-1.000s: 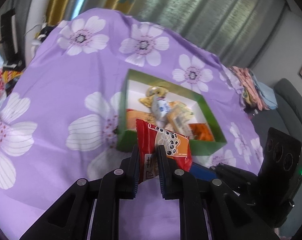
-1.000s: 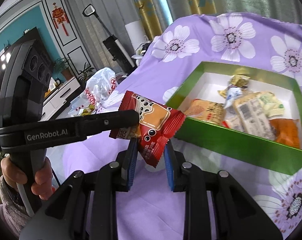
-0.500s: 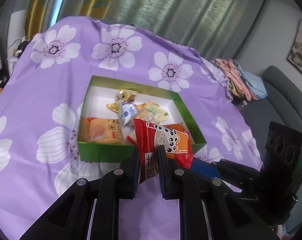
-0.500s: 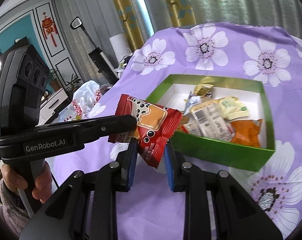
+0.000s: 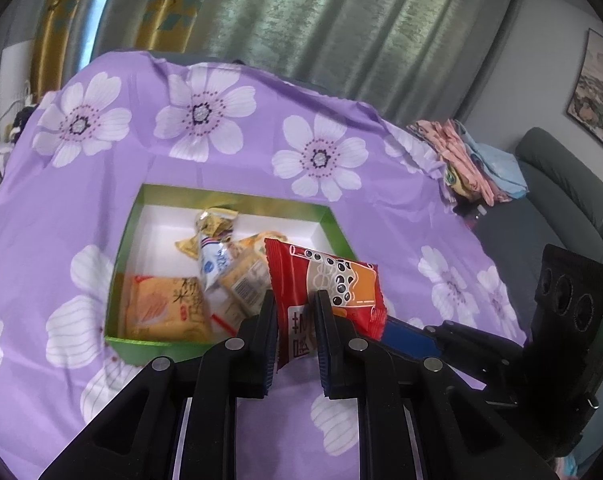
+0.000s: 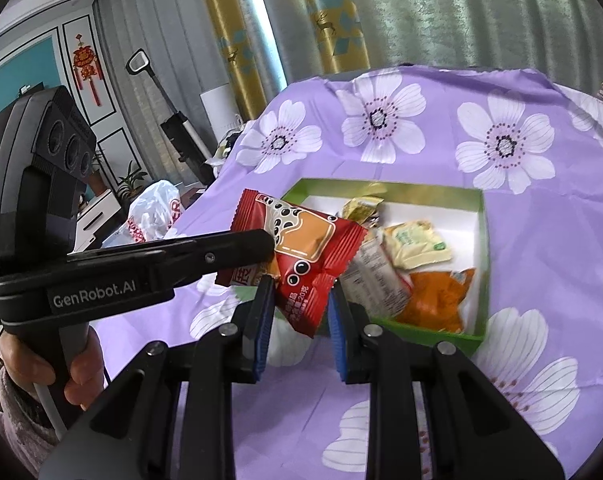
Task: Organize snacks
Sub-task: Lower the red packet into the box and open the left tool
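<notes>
the left tool [image 5: 295,322] pinches the red packet [image 5: 325,284] by its near edge, as it did a second ago, holding it in the air over the near right corner of the green box [image 5: 237,202]. the right tool [image 6: 299,304] has changed: a second ago its fingers hugged the packet's [image 6: 301,252] lower corner, and now they stand spread, with that corner hanging loose between them and a clear gap on the right side. the box [image 6: 483,240] sat higher and farther right in the right view before; it now lies closer to centre, just past the packet. in the left view the box has drifted left and its whole inside shows, with an orange packet [image 5: 163,306], a white-blue sachet [image 5: 213,258] and a gold wrapper [image 5: 215,222] on the white floor. the box rests on the purple flowered cloth [image 5: 101,184] over the desk.
</notes>
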